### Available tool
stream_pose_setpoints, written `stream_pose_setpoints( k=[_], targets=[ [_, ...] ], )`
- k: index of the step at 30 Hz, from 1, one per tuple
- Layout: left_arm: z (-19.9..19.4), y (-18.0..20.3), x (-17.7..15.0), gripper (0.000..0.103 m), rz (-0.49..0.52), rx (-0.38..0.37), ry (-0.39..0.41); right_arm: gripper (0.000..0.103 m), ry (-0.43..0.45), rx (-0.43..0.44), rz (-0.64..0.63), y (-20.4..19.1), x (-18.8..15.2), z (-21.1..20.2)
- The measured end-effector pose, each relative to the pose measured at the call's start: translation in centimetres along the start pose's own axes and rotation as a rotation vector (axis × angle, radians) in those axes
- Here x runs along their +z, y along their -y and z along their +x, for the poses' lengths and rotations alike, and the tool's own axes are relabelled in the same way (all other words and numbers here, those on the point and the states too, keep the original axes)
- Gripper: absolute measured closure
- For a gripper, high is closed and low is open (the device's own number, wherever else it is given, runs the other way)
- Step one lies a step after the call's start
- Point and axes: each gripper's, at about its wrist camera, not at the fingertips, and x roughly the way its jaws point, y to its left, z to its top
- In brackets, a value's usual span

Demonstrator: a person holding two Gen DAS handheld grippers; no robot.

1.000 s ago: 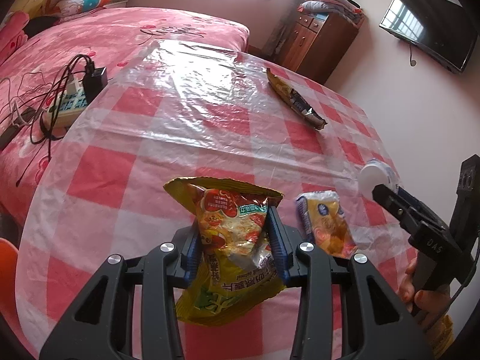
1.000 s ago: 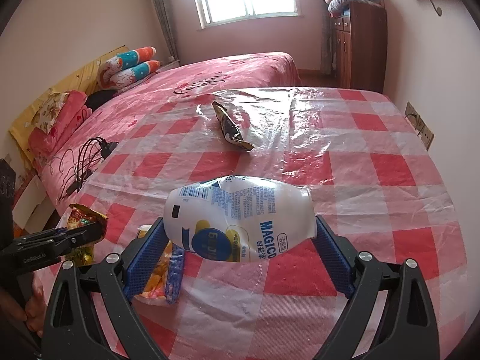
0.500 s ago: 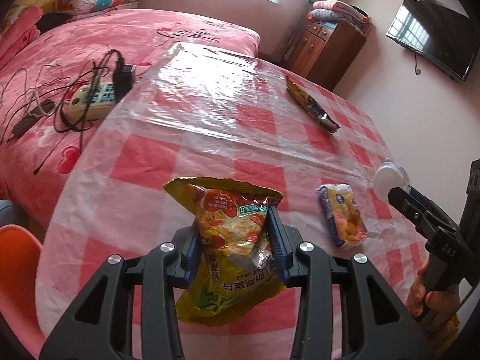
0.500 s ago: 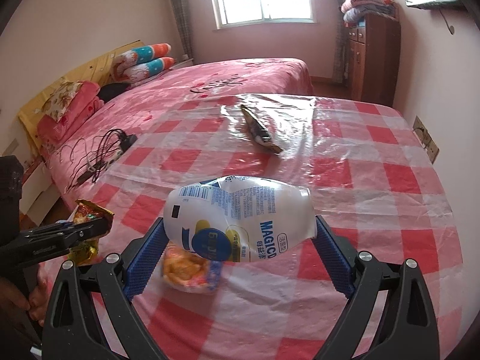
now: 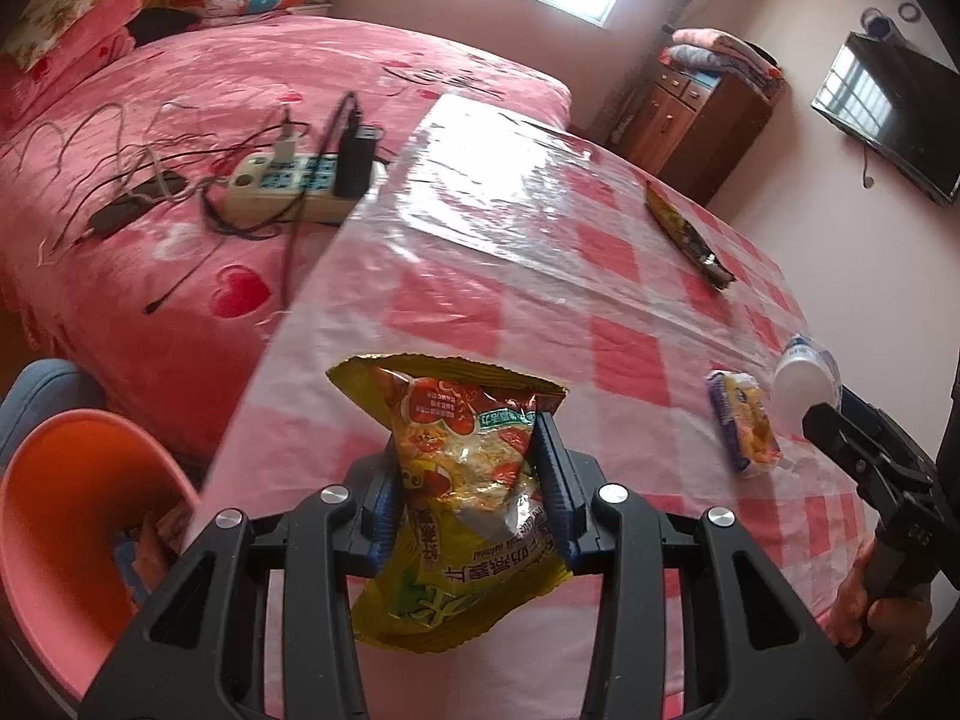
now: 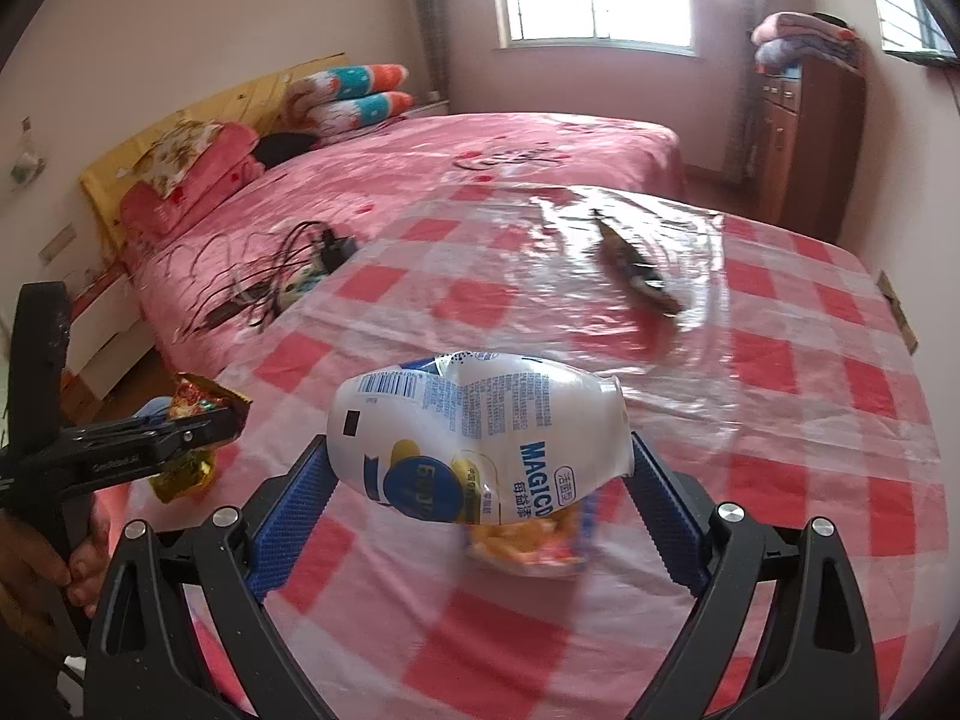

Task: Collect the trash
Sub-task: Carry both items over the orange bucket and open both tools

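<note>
My left gripper (image 5: pixel 465 480) is shut on a yellow snack bag (image 5: pixel 462 480) and holds it above the left edge of the checked table (image 5: pixel 540 276). An orange bin (image 5: pixel 66 516) stands below at the lower left. My right gripper (image 6: pixel 480 468) is shut on a white drink bottle (image 6: pixel 480 432) held sideways above the table. A small yellow-and-blue wrapper (image 5: pixel 744 429) lies on the table, partly hidden under the bottle in the right wrist view (image 6: pixel 528 546). A dark crumpled wrapper (image 5: pixel 687 237) lies farther back.
A pink bed (image 5: pixel 180 120) runs along the table's left side, with a power strip (image 5: pixel 294 189) and tangled cables on it. A wooden cabinet (image 5: pixel 702 114) stands behind and a television (image 5: pixel 894 114) hangs on the right wall.
My left gripper has swung left with the snack bag, from over the table to its left edge, bringing the orange bin into view. My right gripper with the bottle has also shifted left.
</note>
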Motion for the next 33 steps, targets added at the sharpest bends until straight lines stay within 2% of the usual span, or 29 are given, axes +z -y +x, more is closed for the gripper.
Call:
stream_pose_setpoints(
  k=[6, 13, 33],
  targets=[
    [-1.6, -2.6, -0.6, 0.061, -0.043, 0.021, 0.020, 0.010, -0.019, 0.040, -0.066, -3.2, -0.1, 0.7],
    [-2.9, -5.4, -1.5, 0.061, -0.089, 0.051, 0.037, 0.010, -0.054, 0.124, -0.124, -7.2, -0.3, 1.7],
    [-4.8, -14.7, -5.0, 0.061, -0.260, 0.163, 0.033, 0.010, -0.115, 0.331, -0.405, -21.1, -1.0, 4.8]
  ],
)
